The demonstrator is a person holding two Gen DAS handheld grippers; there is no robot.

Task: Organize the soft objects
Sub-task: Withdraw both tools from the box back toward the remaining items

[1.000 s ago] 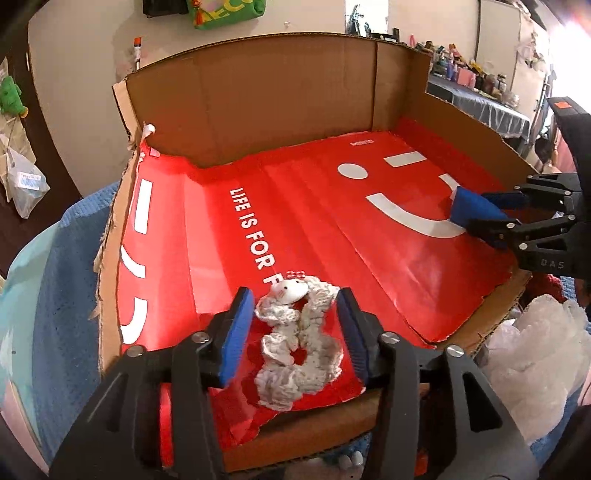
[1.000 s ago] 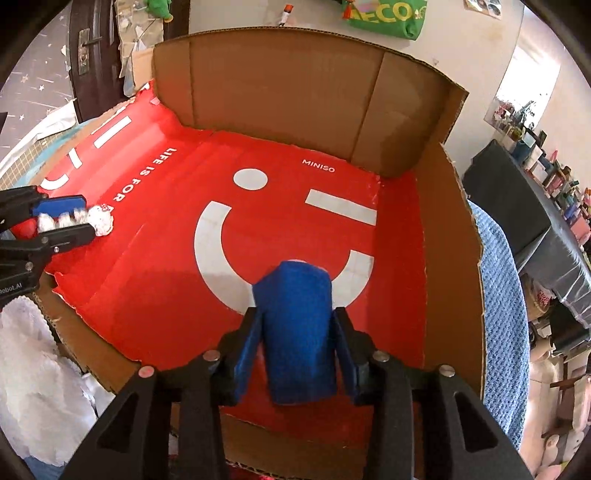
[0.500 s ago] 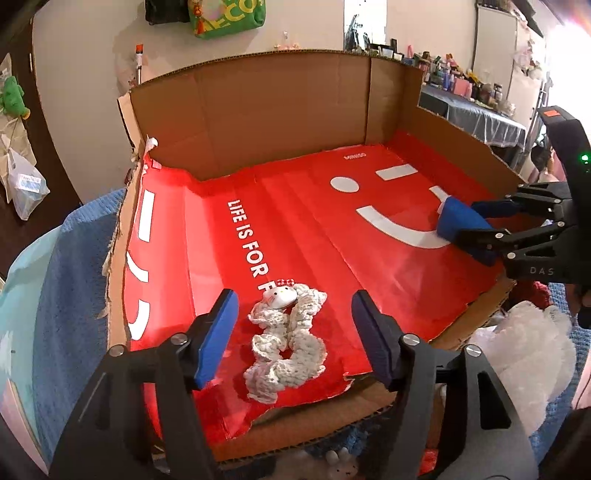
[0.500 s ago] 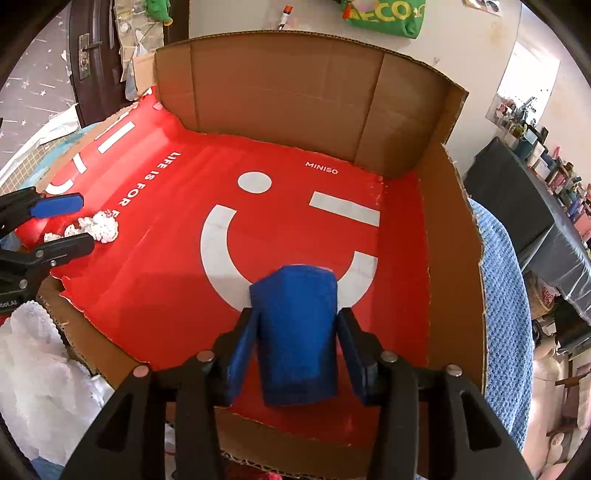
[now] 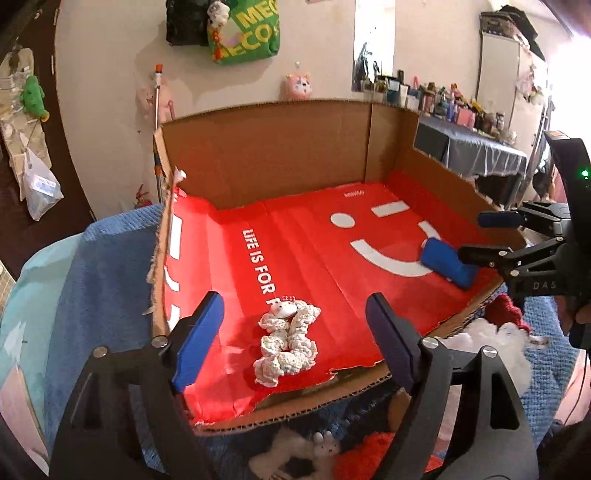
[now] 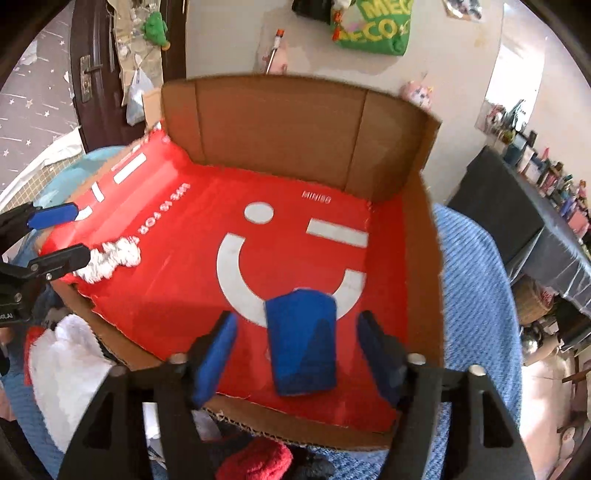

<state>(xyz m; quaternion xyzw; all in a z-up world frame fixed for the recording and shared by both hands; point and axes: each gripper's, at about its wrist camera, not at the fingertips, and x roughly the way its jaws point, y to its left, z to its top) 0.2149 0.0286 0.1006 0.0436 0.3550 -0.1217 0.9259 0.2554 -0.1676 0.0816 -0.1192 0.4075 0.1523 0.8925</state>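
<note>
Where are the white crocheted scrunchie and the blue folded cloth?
white crocheted scrunchie (image 5: pixel 286 345), left wrist view, middle of its ruffled loop.
blue folded cloth (image 6: pixel 301 341), right wrist view, centre of its top face.

Both grippers, left gripper (image 5: pixel 293 341) and right gripper (image 6: pixel 297 350), are black plastic with blue finger pads (image 5: pixel 197 339), silver screws (image 5: pixel 159 341) and cut-out slots.

A pale wall (image 5: pixel 325 48) carries a hanging green bag (image 5: pixel 245 31). A dark door (image 6: pixel 98 74) stands at left. A cluttered table with a dark cloth (image 5: pixel 476 147) sits near bright window light.
</note>
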